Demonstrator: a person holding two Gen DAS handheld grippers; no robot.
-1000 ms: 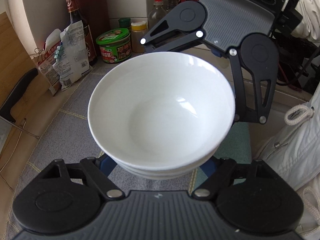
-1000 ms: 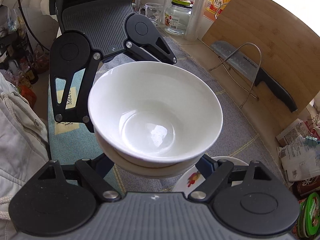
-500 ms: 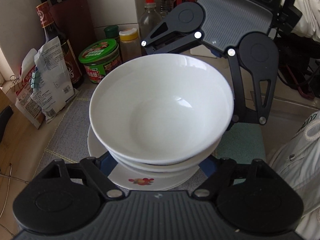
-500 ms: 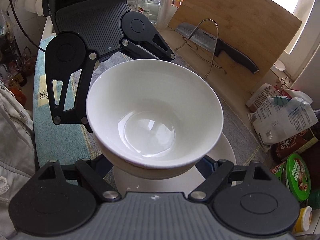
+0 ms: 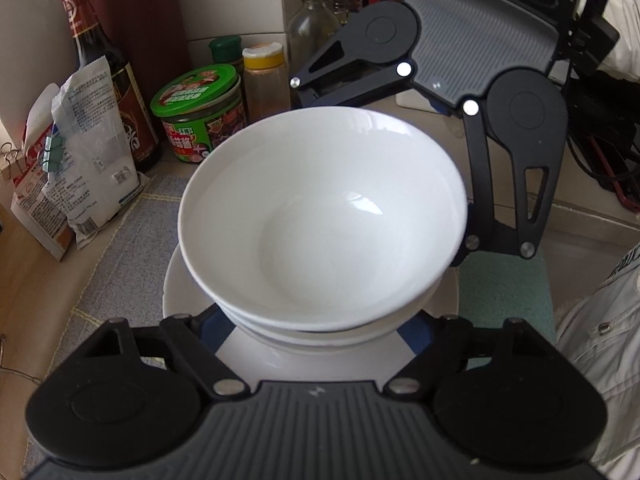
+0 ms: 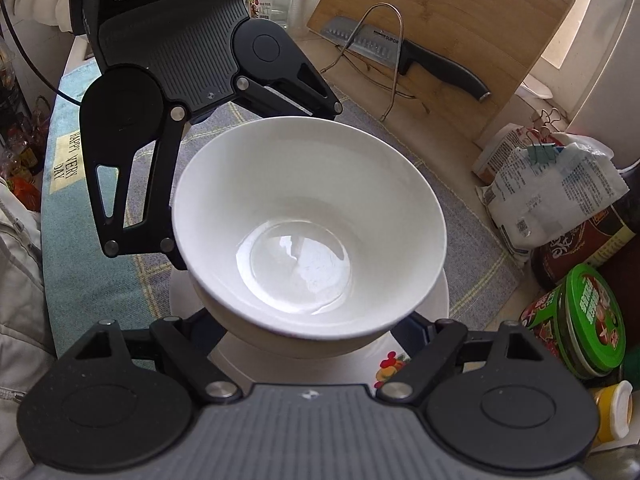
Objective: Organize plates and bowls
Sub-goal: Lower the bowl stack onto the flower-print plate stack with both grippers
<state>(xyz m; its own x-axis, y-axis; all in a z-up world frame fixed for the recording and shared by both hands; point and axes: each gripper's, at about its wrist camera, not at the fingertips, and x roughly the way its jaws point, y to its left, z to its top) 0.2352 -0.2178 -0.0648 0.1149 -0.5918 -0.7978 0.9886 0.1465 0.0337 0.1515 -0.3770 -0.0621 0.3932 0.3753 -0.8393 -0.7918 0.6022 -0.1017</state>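
since a second ago: both tongs have carried the bowl stack (image 5: 320, 236) across the grey mat (image 5: 120, 248); it now hangs over a white plate (image 5: 180, 280) that no view showed under it before, and the green-lidded jar (image 5: 200, 112) sits closer in the left view.
bowl stack: at least two white bowls nested, the lower rim peeking out under the top one; held above the plate (whether it already touches i cannot tell).
left tongs (image 5: 316, 332): blue pads pressed to the lower sides of the stack, clamped on it.
right tongs (image 6: 316, 332): clamped on the same stack from the opposite side.
why two grips: my guess is that opposing holds keep smooth, heavy crockery level and stop the nested bowls sliding.
why here: bowls set on the plate would make one tidy pile on the bench.
left view only: bottles (image 5: 312, 20) and a knife block (image 5: 136, 20) along the wall.
right view only: floral print on the plate (image 6: 390, 362), the knife (image 6: 404, 56) against the wooden board (image 6: 460, 20), and a teal towel (image 6: 68, 200).
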